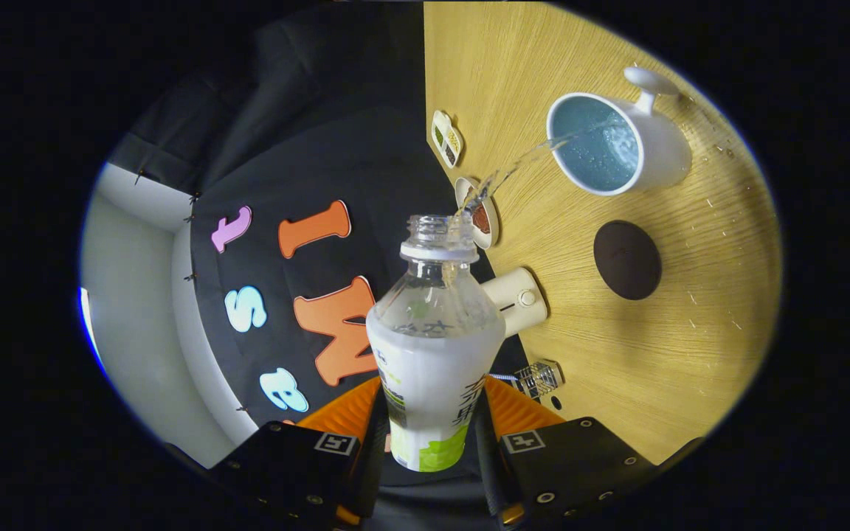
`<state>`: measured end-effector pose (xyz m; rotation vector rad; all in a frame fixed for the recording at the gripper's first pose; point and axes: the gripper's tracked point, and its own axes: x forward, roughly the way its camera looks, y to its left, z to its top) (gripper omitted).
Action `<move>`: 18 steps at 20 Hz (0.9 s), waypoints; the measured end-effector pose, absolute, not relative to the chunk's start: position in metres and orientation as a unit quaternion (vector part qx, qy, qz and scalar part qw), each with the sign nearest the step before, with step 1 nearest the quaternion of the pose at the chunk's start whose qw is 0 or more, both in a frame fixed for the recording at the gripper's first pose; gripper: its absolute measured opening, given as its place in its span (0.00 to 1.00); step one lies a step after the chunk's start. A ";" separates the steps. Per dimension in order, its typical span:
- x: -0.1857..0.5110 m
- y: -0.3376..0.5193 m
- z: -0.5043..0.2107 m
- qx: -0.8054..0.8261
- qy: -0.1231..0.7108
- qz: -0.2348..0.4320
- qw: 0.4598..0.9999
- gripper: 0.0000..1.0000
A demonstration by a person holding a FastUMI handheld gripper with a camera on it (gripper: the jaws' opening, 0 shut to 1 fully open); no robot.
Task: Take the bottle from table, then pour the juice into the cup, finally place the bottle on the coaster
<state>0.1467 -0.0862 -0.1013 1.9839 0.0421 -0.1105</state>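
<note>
Here our tool (432, 431) is clamped on the bottle's (432, 354) labelled body, tipped over the counter (690, 354), juice streaming into the cup (617, 144); thin, slippery plastic, so we hold mid-body.

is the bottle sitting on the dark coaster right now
No, the bottle is gripped in the claw, tilted and pouring into the cup, away from the coaster.

gripper-mounted fisheye, forward along jaws
</note>
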 end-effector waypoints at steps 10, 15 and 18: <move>0.153 -0.085 -0.094 0.850 0.015 -0.043 0.524 0.57; 0.152 -0.088 -0.093 0.857 0.012 -0.042 0.513 0.57; 0.151 -0.090 -0.091 0.862 0.007 -0.042 0.506 0.57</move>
